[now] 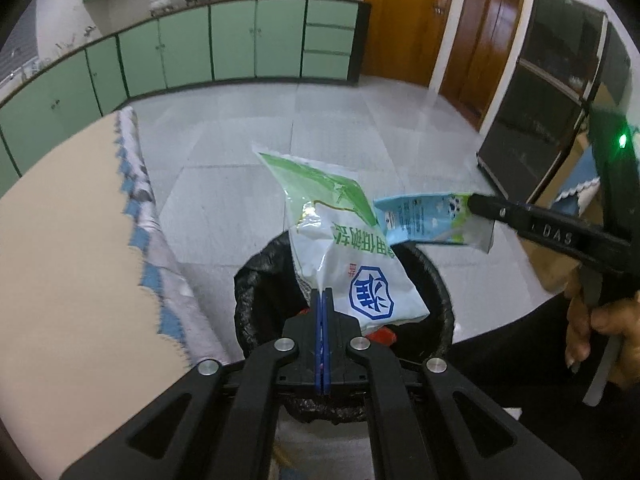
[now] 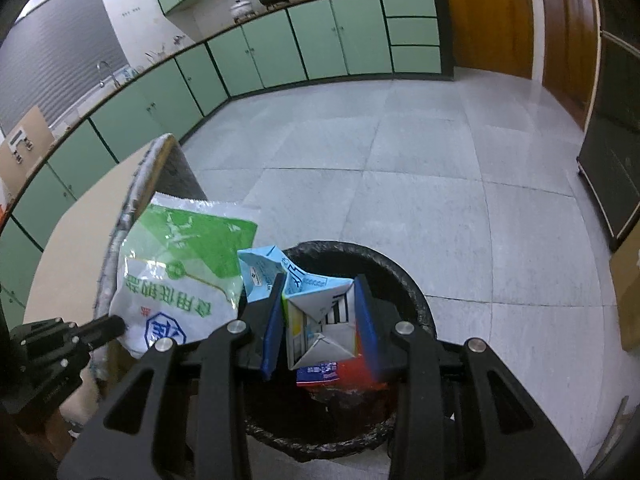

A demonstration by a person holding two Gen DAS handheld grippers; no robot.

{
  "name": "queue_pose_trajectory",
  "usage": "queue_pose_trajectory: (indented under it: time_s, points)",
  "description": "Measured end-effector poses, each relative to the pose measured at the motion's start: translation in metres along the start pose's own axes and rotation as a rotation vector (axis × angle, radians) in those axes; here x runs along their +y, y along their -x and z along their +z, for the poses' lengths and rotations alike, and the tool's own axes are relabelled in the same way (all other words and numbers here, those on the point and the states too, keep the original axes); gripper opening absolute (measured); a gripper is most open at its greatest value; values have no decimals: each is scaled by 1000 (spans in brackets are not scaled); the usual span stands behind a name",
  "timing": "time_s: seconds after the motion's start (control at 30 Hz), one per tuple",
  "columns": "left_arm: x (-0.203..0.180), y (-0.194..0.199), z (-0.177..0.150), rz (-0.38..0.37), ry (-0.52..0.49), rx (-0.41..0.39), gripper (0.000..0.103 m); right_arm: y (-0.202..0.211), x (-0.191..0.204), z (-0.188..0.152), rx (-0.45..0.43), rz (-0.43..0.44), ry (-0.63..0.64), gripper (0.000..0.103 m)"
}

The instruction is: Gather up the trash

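The left gripper (image 1: 322, 294) is clamping a thin corner of the green-and-white plastic bag (image 1: 340, 240), jaws pressed together on the film; the right gripper (image 2: 320, 316) is clamping the flattened blue milk carton (image 2: 316, 312), jaws part-way apart around its folded body. Both pieces are hanging over the black-lined trash bin (image 1: 440, 280), which is standing on the tiled floor (image 1: 340, 128) just beside the corner of the table (image 1: 60, 240); a red package (image 2: 352, 372) is already lying inside.

Risks, as judgement: the bag is light and wide, so on release it is likely catching air and drifting; its upper half is reaching past the bin's far rim, so it could be draping over the rim or sliding to the floor; the film could also be clinging to the pads. The carton is sitting nearer the bin's middle, but one end is poking toward the bag, so the two could be snagging if dropped together.

Orientation: the bag's long axis is running from the pinched corner up and away from the left gripper, tilted, printed face toward the cameras; the carton's long axis is lying roughly level, crossing the bin opening, folded end toward the right wrist camera.
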State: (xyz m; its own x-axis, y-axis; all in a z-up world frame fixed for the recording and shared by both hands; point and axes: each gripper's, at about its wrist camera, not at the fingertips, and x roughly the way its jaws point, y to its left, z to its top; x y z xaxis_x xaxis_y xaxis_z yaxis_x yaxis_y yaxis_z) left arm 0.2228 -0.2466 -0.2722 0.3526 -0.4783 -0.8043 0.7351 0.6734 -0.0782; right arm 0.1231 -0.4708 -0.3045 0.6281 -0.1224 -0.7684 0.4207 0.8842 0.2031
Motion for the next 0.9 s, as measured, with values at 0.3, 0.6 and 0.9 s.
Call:
queue_pose_trajectory:
  time_s: [0.3, 0.6, 0.9]
  points:
    - [-12, -40, 8, 21, -56, 99, 8, -16, 6, 5, 34, -14, -8, 42]
    - [-13, -36, 1, 26, -52, 79, 14, -11, 2, 7, 20, -9, -15, 42]
    - [0, 5, -3, 60, 27, -23, 40, 8, 18, 2, 8, -12, 21, 42]
